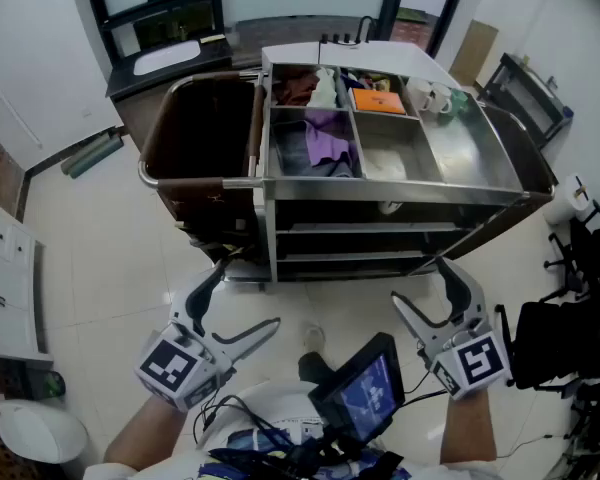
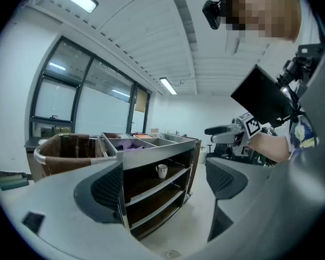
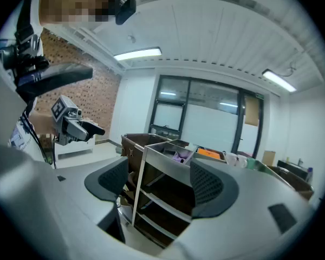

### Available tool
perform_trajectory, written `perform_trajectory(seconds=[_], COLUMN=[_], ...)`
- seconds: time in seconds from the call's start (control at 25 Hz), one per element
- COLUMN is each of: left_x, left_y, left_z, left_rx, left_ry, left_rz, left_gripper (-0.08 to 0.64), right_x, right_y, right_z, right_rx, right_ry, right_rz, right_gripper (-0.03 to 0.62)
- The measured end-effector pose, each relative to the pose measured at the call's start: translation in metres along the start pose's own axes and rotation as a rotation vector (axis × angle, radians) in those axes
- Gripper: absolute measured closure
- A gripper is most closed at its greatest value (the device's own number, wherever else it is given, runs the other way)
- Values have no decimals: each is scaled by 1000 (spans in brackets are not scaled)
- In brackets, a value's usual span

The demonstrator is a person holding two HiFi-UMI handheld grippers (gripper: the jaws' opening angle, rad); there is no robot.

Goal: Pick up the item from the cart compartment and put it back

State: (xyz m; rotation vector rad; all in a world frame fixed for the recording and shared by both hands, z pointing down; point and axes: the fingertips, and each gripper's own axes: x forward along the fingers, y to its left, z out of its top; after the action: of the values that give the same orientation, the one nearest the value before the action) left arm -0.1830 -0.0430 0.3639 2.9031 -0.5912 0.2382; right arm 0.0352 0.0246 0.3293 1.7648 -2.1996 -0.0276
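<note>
A steel cart point(image 1: 400, 190) stands in front of me, its top split into compartments. They hold a purple cloth point(image 1: 328, 133), a white cloth point(image 1: 385, 163), an orange box point(image 1: 378, 100) and white cups point(image 1: 428, 96). A white cup point(image 2: 161, 170) stands on the upper shelf. My left gripper point(image 1: 242, 300) hovers low over the floor, short of the cart's left front, open and empty. At the cart's right front my right gripper point(image 1: 422, 283) is open too, with nothing between its jaws. Each gripper view looks past wide-apart pads point(image 2: 105, 191) point(image 3: 206, 186) at the cart.
A brown bag point(image 1: 200, 138) hangs on the cart's left end. A black chair point(image 1: 570, 338) stands at the right, a white appliance point(image 1: 5, 288) at the left wall. A dark counter point(image 1: 165, 58) runs behind the cart. A tablet screen point(image 1: 365, 388) sits at my chest.
</note>
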Motion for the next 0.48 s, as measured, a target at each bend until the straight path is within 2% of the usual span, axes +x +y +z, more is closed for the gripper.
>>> perform_trajectory(seconds=[0.12,0.24,0.48], left_x=[35,68,113], left_y=[11,23,34], left_z=[16,29,39], left_rx=[-2,-16,-28], left_ry=[-9,-25,-40], left_rz=[29,76,160], left_gripper=[91,91,91], right_x=[54,119,244], right_y=[-39,-74,-96], right_z=[7,18,10], right_rx=[-65,-125,-231], right_ry=[41,34,141], right_rz=[98,210,465], right_gripper=[208,207,207])
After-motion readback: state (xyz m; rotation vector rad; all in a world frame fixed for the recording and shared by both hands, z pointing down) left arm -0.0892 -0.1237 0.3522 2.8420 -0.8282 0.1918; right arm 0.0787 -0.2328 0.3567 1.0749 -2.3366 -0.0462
